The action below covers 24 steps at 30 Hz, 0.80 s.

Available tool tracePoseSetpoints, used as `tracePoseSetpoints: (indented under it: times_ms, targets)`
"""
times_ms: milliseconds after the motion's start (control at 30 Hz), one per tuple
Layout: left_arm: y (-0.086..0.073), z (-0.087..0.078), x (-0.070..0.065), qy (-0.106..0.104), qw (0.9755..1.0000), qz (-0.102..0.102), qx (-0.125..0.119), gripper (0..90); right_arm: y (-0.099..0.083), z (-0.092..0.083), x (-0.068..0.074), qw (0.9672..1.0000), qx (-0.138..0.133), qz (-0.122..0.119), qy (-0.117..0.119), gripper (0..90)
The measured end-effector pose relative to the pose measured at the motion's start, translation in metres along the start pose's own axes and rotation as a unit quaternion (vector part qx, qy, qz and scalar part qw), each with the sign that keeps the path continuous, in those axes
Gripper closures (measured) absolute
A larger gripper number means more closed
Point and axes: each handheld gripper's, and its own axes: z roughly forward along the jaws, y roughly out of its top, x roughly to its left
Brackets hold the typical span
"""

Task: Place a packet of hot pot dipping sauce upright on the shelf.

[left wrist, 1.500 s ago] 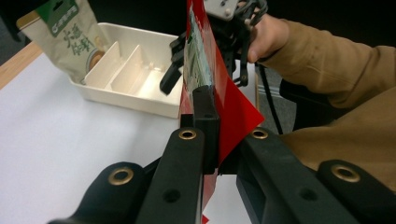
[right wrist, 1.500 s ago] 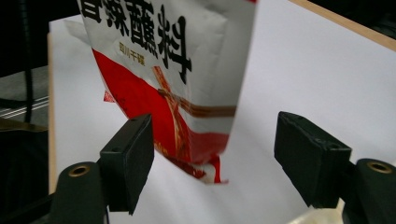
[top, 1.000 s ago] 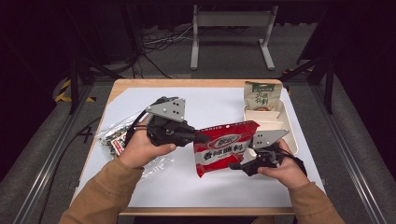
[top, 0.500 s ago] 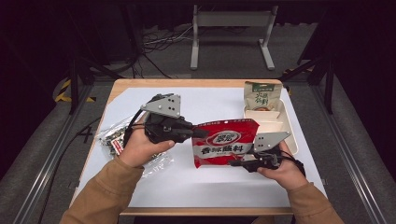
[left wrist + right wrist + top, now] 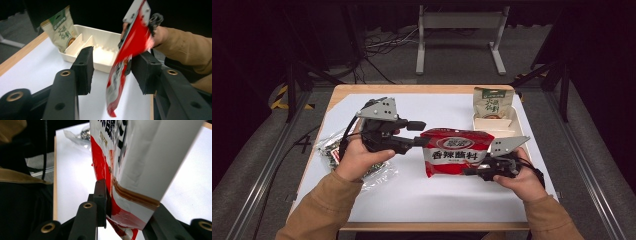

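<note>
A red snack bag (image 5: 457, 152) with white lettering stands upright above the middle of the white table. My right gripper (image 5: 468, 171) grips its lower right edge. In the right gripper view the red snack bag (image 5: 130, 157) sits pinched in my right gripper (image 5: 127, 207), whose jaws have just been closing on it. My left gripper (image 5: 421, 133) is at the bag's left edge, and its jaws have just been opening. In the left gripper view the bag (image 5: 130, 50) hangs between the pads of my left gripper (image 5: 115, 67), close to the right pad and clear of the left pad (image 5: 86, 65).
A white divided tray (image 5: 507, 125) lies at the back right with a green and beige pouch (image 5: 492, 102) leaning in its far end. A clear plastic bag (image 5: 332, 150) with dark packets lies at the table's left edge, under my left hand.
My left gripper's jaws have opened off the bag's left edge. My right gripper's jaws have closed on its lower right. The bag has turned from tilted to level.
</note>
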Motion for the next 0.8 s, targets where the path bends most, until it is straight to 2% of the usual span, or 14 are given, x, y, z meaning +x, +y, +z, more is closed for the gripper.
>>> tracePoseSetpoints:
  times_ms: [67,367,600,700,800]
  targets:
    - [-0.005,0.0,0.002,0.011,0.9999,-0.006,0.0,48.5,0.002,-0.004,0.0,1.0,-0.003,0.0,-0.001,72.7]
    - [-0.031,0.004,0.004,0.05,0.9985,-0.019,0.005,42.6,0.012,-0.025,-0.006,0.9996,-0.018,0.013,-0.016,72.7]
    - [-0.048,0.004,0.005,0.06,0.9975,-0.037,-0.002,39.6,0.018,-0.041,-0.017,0.9991,-0.023,0.02,-0.029,72.6]
    - [-0.054,0.003,0.005,0.074,0.9966,-0.036,0.006,38.9,0.018,-0.045,-0.022,0.9989,-0.021,0.022,-0.036,72.7]
    - [-0.057,0.002,0.005,0.076,0.9962,-0.043,0.004,38.4,0.017,-0.05,-0.028,0.9984,-0.02,0.025,-0.046,72.7]
